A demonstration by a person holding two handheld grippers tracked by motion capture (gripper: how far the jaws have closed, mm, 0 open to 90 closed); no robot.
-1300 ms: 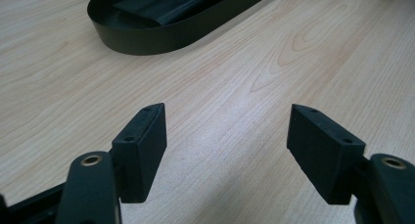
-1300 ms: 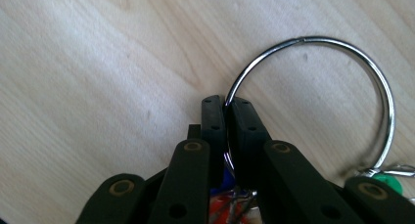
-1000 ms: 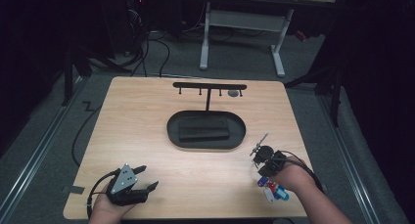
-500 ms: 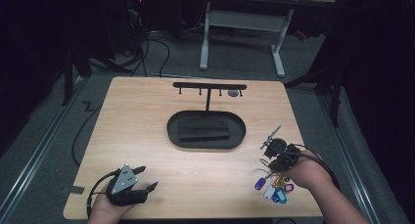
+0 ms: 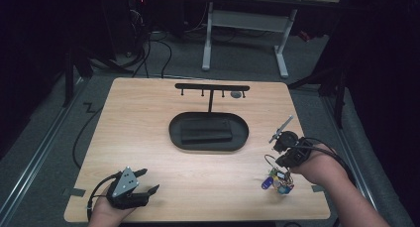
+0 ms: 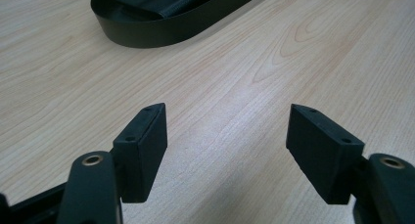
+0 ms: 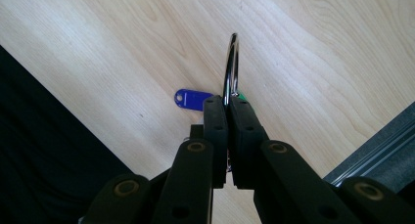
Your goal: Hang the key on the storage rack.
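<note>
My right gripper is shut on a metal key ring, which sticks up edge-on past its fingertips. A blue tag and a green tag hang from the ring behind the jaws. From above, that gripper is over the table's front right, with the bunch of coloured tags dangling under it. My left gripper rests at the front left, open, with nothing between its fingers. Whether the tags touch the table I cannot tell.
A black oval tray holding a dark block sits mid-table, and its rim lies ahead of the left gripper. Behind it stands a black T-shaped rack with small hooks. The table edge and floor are close on the right.
The right gripper has risen and shifted slightly toward the back right, lifting the key ring and its tags with it. The left gripper has stayed put.
</note>
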